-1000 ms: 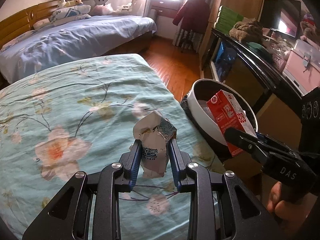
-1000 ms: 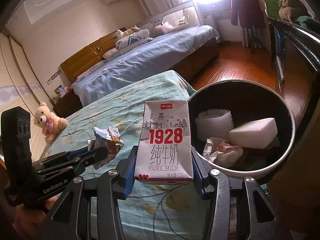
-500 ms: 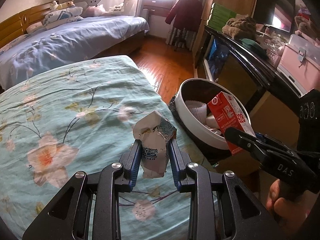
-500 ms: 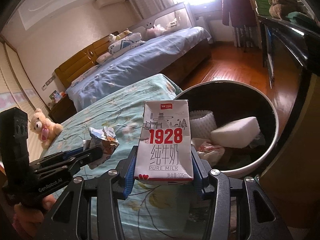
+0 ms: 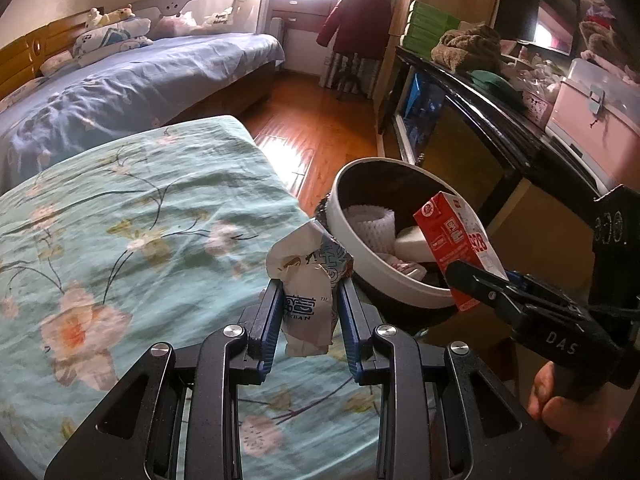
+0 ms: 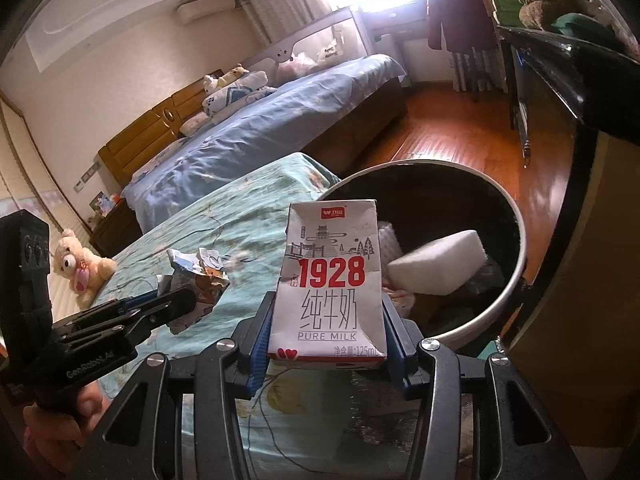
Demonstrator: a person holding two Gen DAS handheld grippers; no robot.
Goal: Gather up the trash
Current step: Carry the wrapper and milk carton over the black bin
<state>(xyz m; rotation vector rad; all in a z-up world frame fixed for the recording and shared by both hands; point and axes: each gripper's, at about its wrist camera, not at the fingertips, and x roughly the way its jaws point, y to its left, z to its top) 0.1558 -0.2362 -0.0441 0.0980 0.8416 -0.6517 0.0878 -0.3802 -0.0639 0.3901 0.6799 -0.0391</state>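
Left tool [image 5: 308, 300]: blue pads [image 5: 267, 320] closed on a crumpled white-and-blue wrapper [image 5: 308, 280], held upright with its top flaring above the pads. Wrapper was clear of the bed, hanging over the edge of the teal floral bedspread [image 5: 120, 232], just beside the near rim of the trash bin [image 5: 340, 216].

Right tool [image 6: 326, 332]: pads closed on the two sides of a small milk carton [image 6: 332, 280], printed "1928" and "PURE MILK". Carton stood upright, front face to the camera, red side panel visible in the left wrist view [image 5: 452, 248]. It sat at the near rim of the bin [image 6: 516, 264], partly over the opening, not inside.

Each tool appeared in the other's view: left tool [image 6: 176, 304] with wrapper [image 6: 196, 276] at lower left of the right wrist view, right tool [image 5: 476, 280] entering from the right of the left wrist view, fingers of a hand [image 5: 560, 400] under its handle.

Bin: round, white rim, dark inside, standing on the wood floor [image 5: 320, 128] between the bed and a dark cabinet [image 5: 480, 128]. Contents seen: a white foam block [image 6: 436, 264], a roll of white foam netting [image 5: 368, 224], crumpled paper below.

Farther out: a second bed with blue bedding [image 5: 132, 84], a teddy bear [image 6: 80, 268] on the floral bed.
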